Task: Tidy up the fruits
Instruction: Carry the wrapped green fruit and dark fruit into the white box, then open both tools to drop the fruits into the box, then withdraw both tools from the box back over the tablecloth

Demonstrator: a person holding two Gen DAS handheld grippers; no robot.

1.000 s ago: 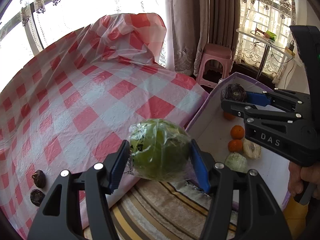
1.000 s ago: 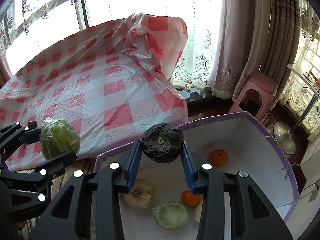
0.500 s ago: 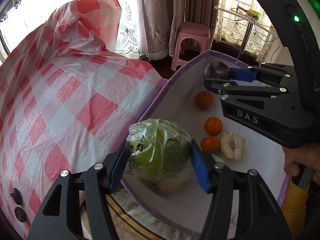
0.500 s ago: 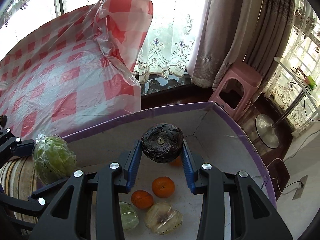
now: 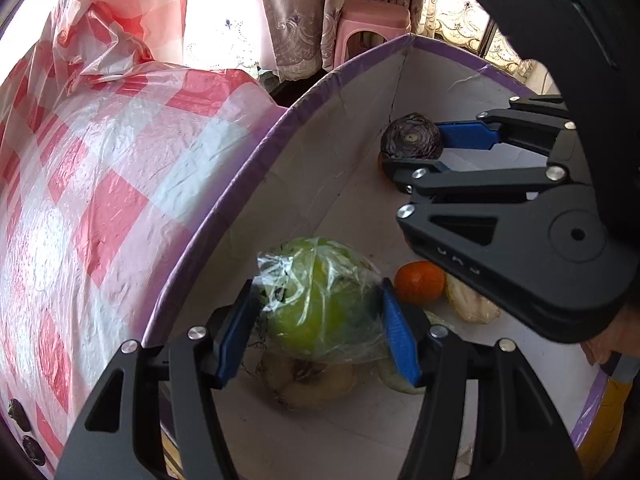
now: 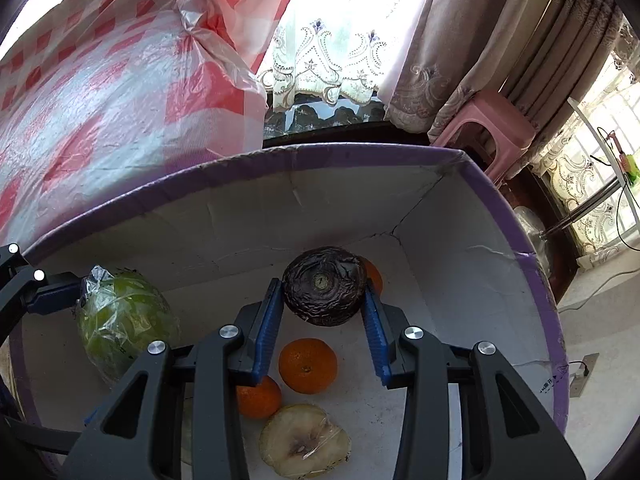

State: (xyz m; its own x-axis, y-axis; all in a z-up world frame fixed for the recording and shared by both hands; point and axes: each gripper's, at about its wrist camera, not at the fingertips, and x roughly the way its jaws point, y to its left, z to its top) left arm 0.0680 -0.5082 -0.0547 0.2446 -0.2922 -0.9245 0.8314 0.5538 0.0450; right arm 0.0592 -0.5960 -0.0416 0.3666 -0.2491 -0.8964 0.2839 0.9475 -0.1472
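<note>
3 oranges, 1 halved pear, 2 claw-held fruits in box

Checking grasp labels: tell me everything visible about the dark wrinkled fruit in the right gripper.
The dark wrinkled fruit is roundish, purple-black, with a shrivelled, creased skin and a small pale stem scar facing the camera. The right gripper is shut on it, one blue pad pressed against each side. It hangs inside the white, purple-rimmed box, above the floor and an orange, and hides part of another orange behind it. Only the pads appear to touch it.
</note>
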